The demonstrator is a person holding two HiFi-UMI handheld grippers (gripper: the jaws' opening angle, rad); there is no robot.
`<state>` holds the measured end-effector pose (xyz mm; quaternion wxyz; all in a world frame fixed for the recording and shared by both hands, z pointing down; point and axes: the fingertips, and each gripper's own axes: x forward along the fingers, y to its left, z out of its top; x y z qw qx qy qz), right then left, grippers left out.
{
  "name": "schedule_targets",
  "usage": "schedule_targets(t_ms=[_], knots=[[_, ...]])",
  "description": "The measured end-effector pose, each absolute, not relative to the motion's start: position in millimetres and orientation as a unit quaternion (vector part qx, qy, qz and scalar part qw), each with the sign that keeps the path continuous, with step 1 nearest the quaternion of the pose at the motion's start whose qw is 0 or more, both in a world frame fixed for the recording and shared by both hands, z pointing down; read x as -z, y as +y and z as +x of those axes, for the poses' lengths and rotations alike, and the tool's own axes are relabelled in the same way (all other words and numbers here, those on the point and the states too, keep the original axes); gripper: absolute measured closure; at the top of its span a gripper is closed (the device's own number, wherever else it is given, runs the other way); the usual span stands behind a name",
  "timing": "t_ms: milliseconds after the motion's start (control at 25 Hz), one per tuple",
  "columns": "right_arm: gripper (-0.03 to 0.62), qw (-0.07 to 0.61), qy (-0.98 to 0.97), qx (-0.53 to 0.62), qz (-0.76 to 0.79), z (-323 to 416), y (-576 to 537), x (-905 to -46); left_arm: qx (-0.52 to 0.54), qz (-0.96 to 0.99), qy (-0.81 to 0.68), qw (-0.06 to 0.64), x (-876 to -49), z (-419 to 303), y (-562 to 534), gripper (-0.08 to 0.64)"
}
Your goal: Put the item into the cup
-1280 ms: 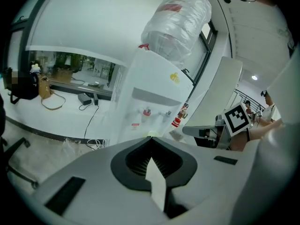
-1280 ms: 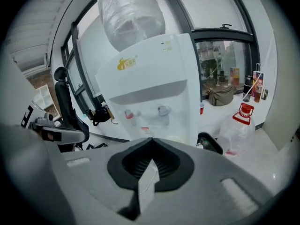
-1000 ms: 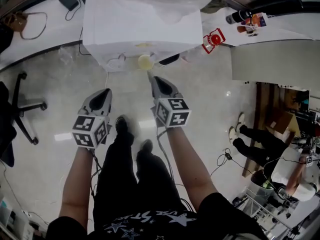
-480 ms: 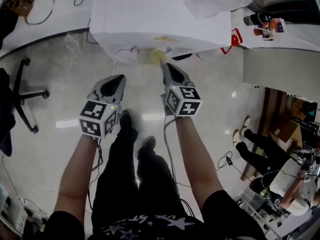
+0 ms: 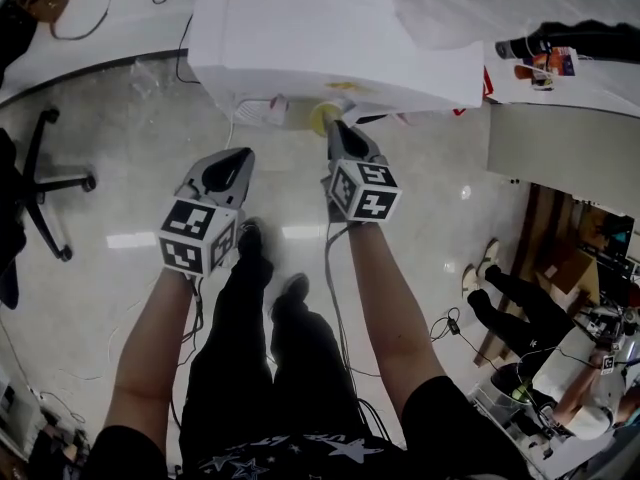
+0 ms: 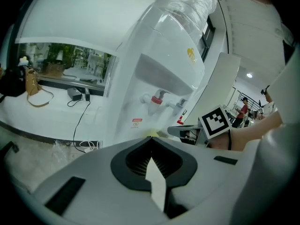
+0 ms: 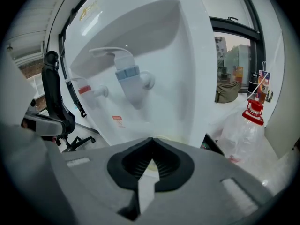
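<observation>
A white water dispenser (image 5: 330,28) stands in front of me, with a red tap (image 6: 157,97) and a blue tap (image 7: 127,74) under its overhang. A pale yellow cup (image 5: 324,118) sits right at the tip of my right gripper (image 5: 337,128), below the taps. That gripper's jaws meet at the cup's rim (image 7: 161,138), apparently pinching it. My left gripper (image 5: 243,155) hangs lower and to the left, shut, with nothing in it. In the left gripper view only a sliver of the cup (image 6: 150,135) shows over the jaws.
A black office chair (image 5: 40,183) stands at the left. A clear plastic bottle with a red cap (image 7: 251,121) stands right of the dispenser. Cables trail on the glossy floor. Another person's legs (image 5: 510,288) are at the far right.
Both grippers have moved forward toward the dispenser. The right gripper's tip and the cup now sit close under the taps; the left has followed alongside.
</observation>
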<state>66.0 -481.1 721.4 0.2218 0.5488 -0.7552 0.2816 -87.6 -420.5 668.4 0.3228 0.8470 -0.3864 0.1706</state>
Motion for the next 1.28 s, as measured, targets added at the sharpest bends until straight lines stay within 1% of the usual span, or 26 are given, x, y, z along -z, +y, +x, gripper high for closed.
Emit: schedule_targets(t_ms=[440, 760, 800, 840, 1280], knots=[[0.589, 0.234, -0.758, -0.268, 0.547, 64, -494, -729, -0.178, 0.839, -0.396, 0.328, -677, -100, -422, 0.557], [0.584, 0.227, -0.767, -0.268, 0.537, 59, -489, -724, -0.175, 0.840, -0.397, 0.326, -672, -95, -415, 0.557], [0.574, 0.225, -0.767, -0.269, 0.537, 59, -489, -723, -0.175, 0.840, -0.397, 0.327, -671, -94, -414, 0.557], [0.530, 0.222, -0.768, -0.271, 0.537, 59, -489, -722, -0.174, 0.840, -0.398, 0.327, -671, -93, -413, 0.557], [0.528, 0.206, -0.779, -0.268, 0.528, 55, -473, -704, -0.172, 0.837, -0.412, 0.315, -657, -94, -396, 0.557]])
